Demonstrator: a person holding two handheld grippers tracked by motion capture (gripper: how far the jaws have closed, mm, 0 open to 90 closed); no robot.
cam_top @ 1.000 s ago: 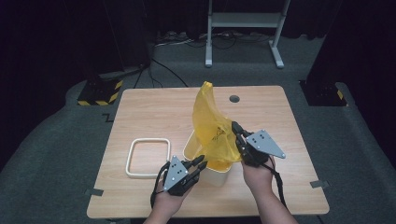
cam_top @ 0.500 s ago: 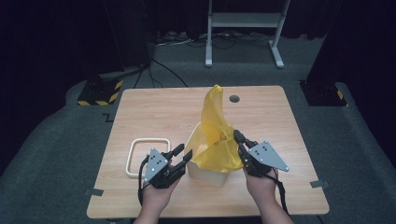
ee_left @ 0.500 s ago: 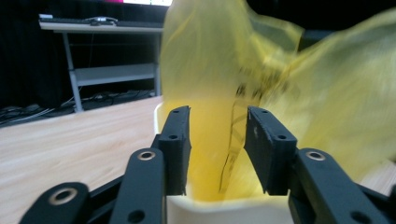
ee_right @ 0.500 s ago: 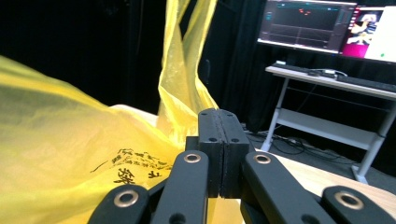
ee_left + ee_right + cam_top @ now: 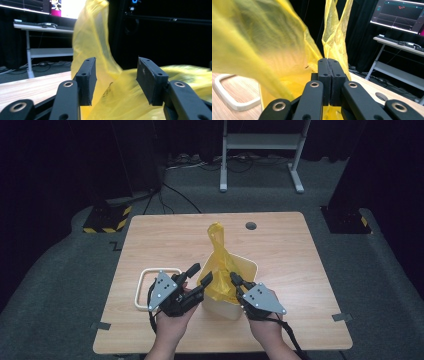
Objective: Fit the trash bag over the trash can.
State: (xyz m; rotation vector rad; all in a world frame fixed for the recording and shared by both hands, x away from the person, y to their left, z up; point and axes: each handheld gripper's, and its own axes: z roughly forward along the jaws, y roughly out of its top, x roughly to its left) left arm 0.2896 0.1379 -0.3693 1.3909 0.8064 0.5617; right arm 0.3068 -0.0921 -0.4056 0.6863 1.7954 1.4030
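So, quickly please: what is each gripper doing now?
Left gripper: open, jaws have just been opening; the yellow bag lies between them, not pinched.
Right gripper: shut on the bag's edge.

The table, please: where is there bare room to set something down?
The table is bare across its far left, and along the right edge beyond the cream bin. The near middle is crowded: white ring, bin with yellow bag, and both tongs.

One yellow plastic bag (image 5: 220, 270) is sitting in one cream bin (image 5: 235, 290), one cream square frame (image 5: 146, 287) is lying alongside, and two hand-held grippers are flanking them on one wooden table (image 5: 280, 250).
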